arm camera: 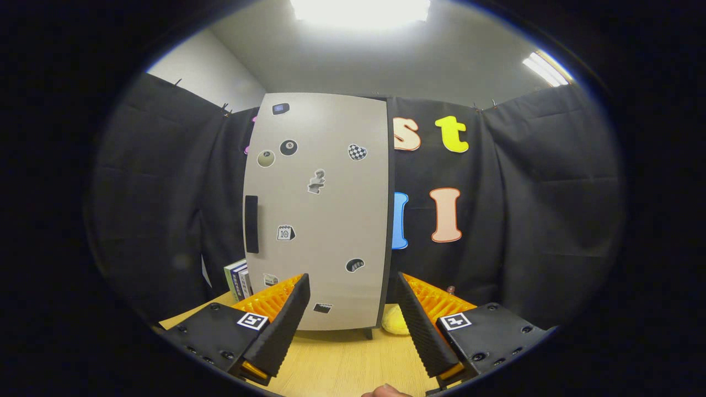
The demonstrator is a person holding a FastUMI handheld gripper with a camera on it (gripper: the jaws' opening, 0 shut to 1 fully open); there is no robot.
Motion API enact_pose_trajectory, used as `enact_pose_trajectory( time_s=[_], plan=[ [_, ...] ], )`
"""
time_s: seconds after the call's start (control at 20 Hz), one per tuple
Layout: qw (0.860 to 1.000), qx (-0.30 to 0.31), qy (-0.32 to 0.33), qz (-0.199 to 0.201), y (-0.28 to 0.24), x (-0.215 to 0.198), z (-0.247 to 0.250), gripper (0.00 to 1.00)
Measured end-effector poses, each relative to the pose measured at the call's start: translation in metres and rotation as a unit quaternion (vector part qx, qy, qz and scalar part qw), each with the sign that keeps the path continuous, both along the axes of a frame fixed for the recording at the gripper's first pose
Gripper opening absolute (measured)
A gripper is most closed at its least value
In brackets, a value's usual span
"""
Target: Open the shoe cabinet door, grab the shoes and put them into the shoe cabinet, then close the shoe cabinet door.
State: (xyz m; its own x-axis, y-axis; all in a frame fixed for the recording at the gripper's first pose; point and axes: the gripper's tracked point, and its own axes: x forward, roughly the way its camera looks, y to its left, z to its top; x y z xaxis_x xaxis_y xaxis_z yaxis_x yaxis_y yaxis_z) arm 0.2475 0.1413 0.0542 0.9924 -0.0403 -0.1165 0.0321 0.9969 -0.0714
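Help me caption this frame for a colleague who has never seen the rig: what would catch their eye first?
First the tall pale shoe cabinet door, shut and dotted with stickers, with a dark handle at its left edge, straight beyond the fingers. Then the gripper itself, open, its two black ribbed fingers spread over the wooden table and holding nothing. A yellow shoe peeks out by the cabinet's lower right corner, and some books stand at its lower left.

Books (238,278) are standing upright on the wooden table (336,364), against the black cloth wall (551,220). Ceiling lights (359,8) are glaring overhead. A fingertip (386,391) is showing at the table's near edge.
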Motion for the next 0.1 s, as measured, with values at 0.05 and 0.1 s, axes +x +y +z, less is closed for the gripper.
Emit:
enact_pose_trajectory(
  time_s=[0.05, 0.1],
  plan=[
    [1.000, 0.001, 0.002, 0.000, 0.0003, 0.0000, -0.0012, 0.97],
    [1.000, 0.002, 0.003, 0.001, 0.0010, -0.0006, -0.0025, 0.97]
  ],
)
